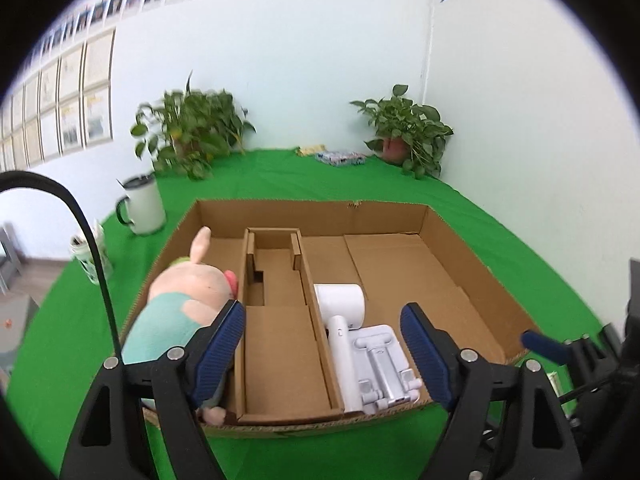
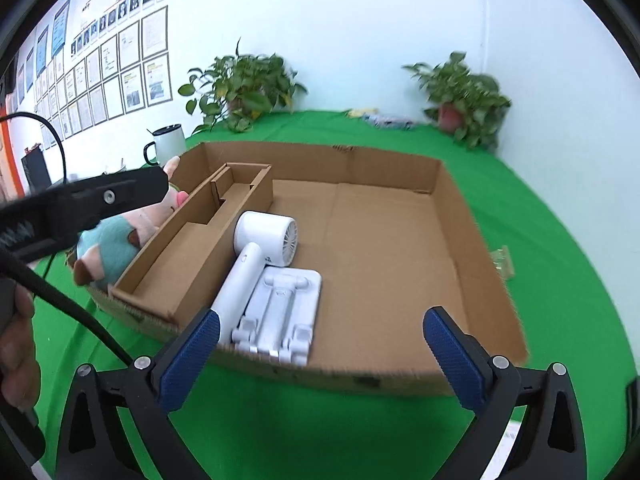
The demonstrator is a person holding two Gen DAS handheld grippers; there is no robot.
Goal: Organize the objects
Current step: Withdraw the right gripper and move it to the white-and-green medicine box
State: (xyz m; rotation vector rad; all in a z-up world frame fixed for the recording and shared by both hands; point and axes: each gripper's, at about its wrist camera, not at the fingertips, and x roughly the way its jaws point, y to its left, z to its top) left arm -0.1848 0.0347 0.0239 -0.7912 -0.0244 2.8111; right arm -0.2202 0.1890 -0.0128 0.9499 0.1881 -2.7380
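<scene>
A shallow brown cardboard tray-box (image 1: 460, 240) lies on the desk with its green cloth cover (image 1: 280, 176), its long front wall near the desk's front edge. Inside, a narrow cardboard divider channel (image 1: 276, 280) runs front to back, left of the middle.

In the strip left of that channel lies a plush pig toy in a teal shirt (image 1: 180, 300), pink head up toward the back, one ear above the box's left wall. Right of the channel, at the front wall, lies a white handheld hair dryer (image 1: 340, 312), its round head toward the back and handle toward the front. Touching its right side lies a white folding phone stand (image 1: 384, 360), flat on the box floor.

The left hand-held gripper (image 1: 324, 344) hangs over the front of the box with its blue pads spread wide and nothing between them. The right hand-held gripper (image 2: 320, 356) is likewise spread wide and empty, above the front wall.

Toward the desk's left edge stands a white mug with a dark lid and handle (image 1: 142, 206). Two potted green plants (image 1: 192, 132) sit along the back edge, one at the back right corner.
</scene>
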